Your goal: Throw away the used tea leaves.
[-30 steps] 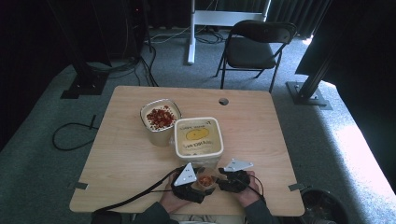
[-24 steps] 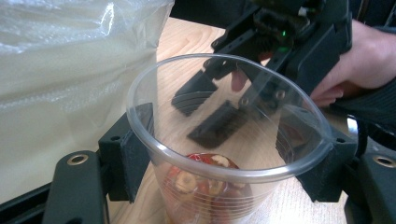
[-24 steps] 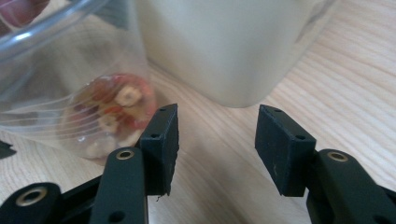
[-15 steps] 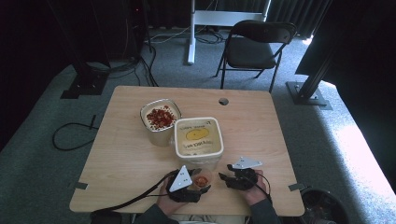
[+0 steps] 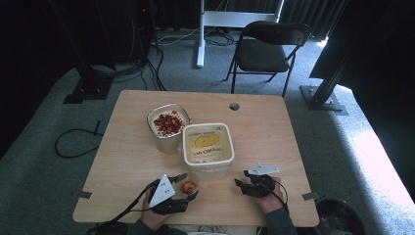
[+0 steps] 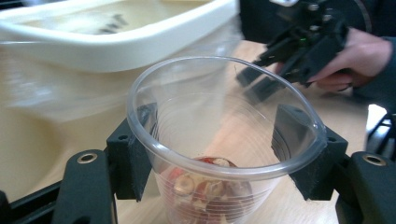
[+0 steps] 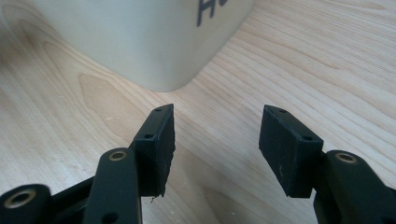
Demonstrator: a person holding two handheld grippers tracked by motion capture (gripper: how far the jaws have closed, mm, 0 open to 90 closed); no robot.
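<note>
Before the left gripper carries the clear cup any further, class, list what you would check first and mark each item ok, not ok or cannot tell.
1. Left gripper pads against the clear cup, its jaws having just closed in: ok.
2. Cup upright: ok.
3. Red pieces low in the cup: ok.
4. Right gripper open with nothing between its pads, having just opened a little: ok.
5. Lidded cream tub close beside the cup: not ok.
6. Grip firm enough: cannot tell.

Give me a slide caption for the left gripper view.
Left gripper clasps a clear plastic cup holding red bits beside a cream tub.

Two tubs (image 5: 208,147) – one cup (image 5: 188,187)
</note>
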